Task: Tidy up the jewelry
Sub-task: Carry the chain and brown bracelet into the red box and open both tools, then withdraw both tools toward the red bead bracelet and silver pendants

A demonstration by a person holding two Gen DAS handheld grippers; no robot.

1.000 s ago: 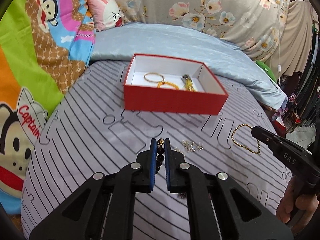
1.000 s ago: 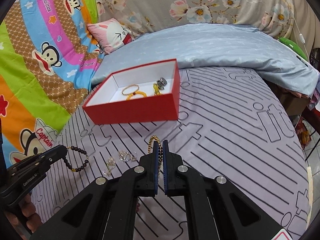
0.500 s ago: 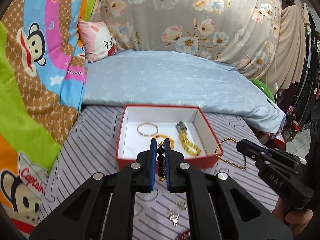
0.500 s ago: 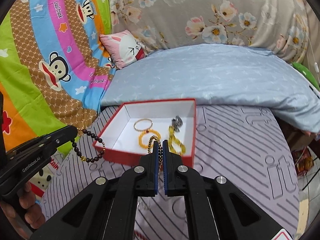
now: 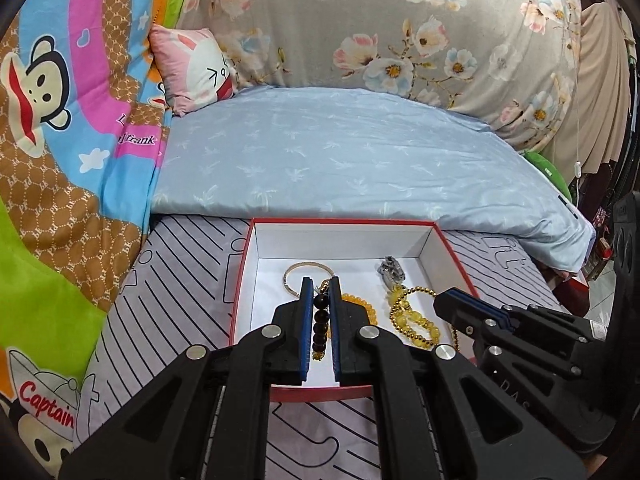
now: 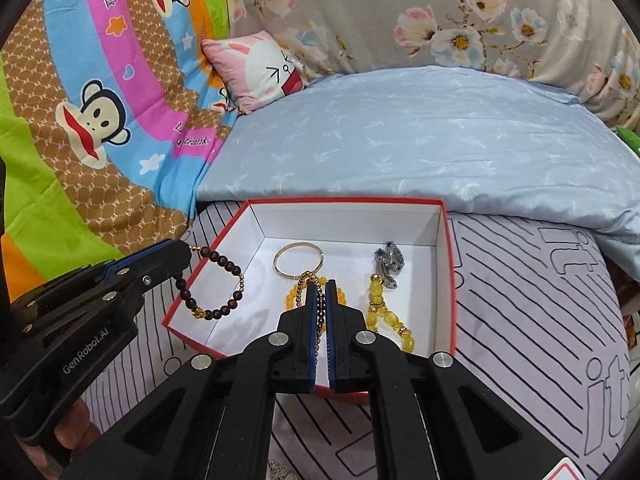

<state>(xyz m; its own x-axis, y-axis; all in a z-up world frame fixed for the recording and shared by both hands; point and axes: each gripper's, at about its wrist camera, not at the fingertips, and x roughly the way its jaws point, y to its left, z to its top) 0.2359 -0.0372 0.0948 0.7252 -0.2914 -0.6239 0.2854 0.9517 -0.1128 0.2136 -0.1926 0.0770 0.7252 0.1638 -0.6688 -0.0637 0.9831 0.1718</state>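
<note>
A dark beaded bracelet (image 6: 212, 280) is pinched by the closed left gripper (image 5: 320, 312) over the red box (image 6: 448, 264)'s nine-o'clock wall. A limp gold chain (image 6: 316, 300), probably slippery, is clamped in the right gripper (image 6: 319, 320), best held mid-strand.

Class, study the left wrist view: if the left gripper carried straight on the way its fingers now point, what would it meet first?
Probably the thin gold bangle on the floor of the red box, just past the tips of the left gripper, which is shut on the dark bead bracelet. Depth is unclear; it might reach the box's far wall instead.
</note>
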